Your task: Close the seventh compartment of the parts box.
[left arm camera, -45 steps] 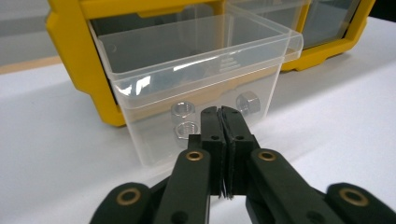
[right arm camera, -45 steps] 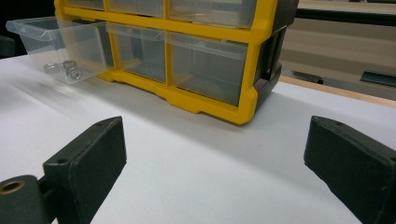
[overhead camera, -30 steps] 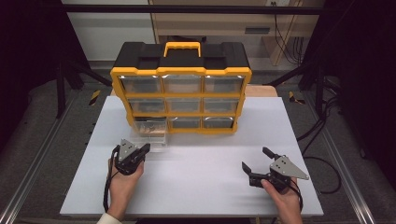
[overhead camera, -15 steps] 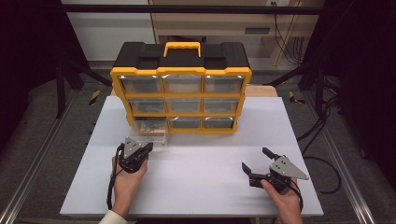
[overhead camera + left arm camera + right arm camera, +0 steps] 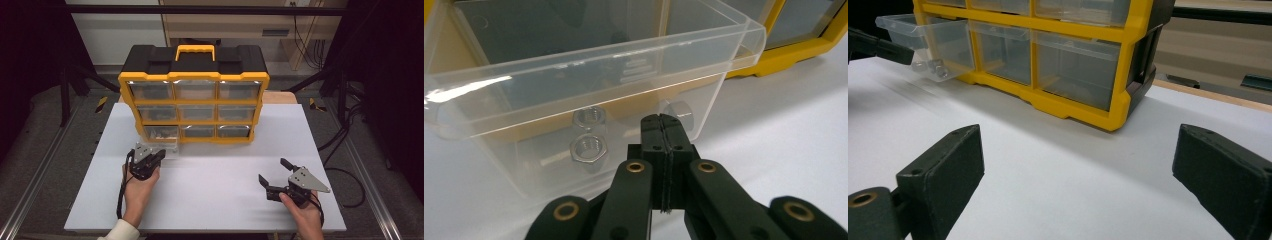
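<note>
A yellow and black drawer cabinet stands at the back of the white table. Its bottom left clear drawer is pulled partly out. In the left gripper view that drawer holds a few steel nuts. My left gripper is shut, and its closed tips rest against the drawer's front wall, with nothing between them. My right gripper stands open near the front right of the table, and it faces the cabinet from a distance, holding nothing.
The cabinet's other drawers are closed. Bare table lies between the two grippers and in front of the cabinet. Dark stands and cables surround the table. A cable trails from the left gripper along the hand.
My left gripper has edged forward toward the cabinet, staying shut, and the drawer looks pushed in slightly. The right gripper has not moved.
</note>
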{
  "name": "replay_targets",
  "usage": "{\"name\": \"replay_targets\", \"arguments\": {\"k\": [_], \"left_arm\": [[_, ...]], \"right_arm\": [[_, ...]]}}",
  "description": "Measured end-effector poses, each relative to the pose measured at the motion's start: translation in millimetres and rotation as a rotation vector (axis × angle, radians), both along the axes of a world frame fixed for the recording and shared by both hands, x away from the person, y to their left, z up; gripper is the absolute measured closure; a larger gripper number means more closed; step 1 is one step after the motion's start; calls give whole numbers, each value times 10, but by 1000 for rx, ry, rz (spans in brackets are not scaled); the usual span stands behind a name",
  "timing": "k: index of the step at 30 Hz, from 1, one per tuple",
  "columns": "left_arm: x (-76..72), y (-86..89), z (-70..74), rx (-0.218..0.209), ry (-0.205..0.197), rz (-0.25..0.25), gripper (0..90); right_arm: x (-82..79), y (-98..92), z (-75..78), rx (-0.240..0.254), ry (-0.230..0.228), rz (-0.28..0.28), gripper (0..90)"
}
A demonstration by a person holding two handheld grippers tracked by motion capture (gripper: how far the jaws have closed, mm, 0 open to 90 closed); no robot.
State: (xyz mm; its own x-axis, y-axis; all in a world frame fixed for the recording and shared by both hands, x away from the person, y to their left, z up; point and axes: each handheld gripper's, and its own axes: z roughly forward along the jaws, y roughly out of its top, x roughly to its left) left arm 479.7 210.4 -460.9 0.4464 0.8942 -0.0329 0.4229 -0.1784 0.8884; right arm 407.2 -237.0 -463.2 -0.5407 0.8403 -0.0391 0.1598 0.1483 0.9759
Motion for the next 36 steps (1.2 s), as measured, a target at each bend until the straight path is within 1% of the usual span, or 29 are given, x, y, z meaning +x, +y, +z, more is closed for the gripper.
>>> {"name": "replay_targets", "arguments": {"k": [7,13,15,18,20,22,23,25,26,27,31,32,35,36], "left_arm": [[75,-25,16,11,9,3,895],[145,-46,22,11,17,8,895],[165,-50,26,19,20,7,895],[198,-60,30,21,24,8,895],[219,-64,32,27,26,8,895],[242,-64,36,27,29,9,895],[253,-69,32,17,30,13,895],[275,-65,34,20,34,12,895],[287,-64,34,23,30,12,895],[295,-70,33,15,33,15,895],[338,-68,44,33,34,12,895],[350,-73,43,30,31,15,895],[376,-74,49,44,30,14,895],[380,-75,48,41,28,14,895]], "right_arm": [[0,1,-5,0,0,4,66],[2,1,-8,7,-3,4,67],[-4,-6,-5,7,6,5,67],[-3,-5,-6,14,2,5,67],[-8,-8,-3,10,5,5,67],[-11,-9,0,12,6,6,67],[-11,-9,1,13,7,7,67],[-7,-13,-1,12,4,7,67],[-7,-14,-1,13,5,7,67],[-8,-16,-1,13,6,7,67],[-11,-12,-5,14,5,6,67],[-11,-11,-5,13,4,6,67],[-11,-9,-6,14,2,6,67],[-8,-11,-8,11,-2,5,66]]}}
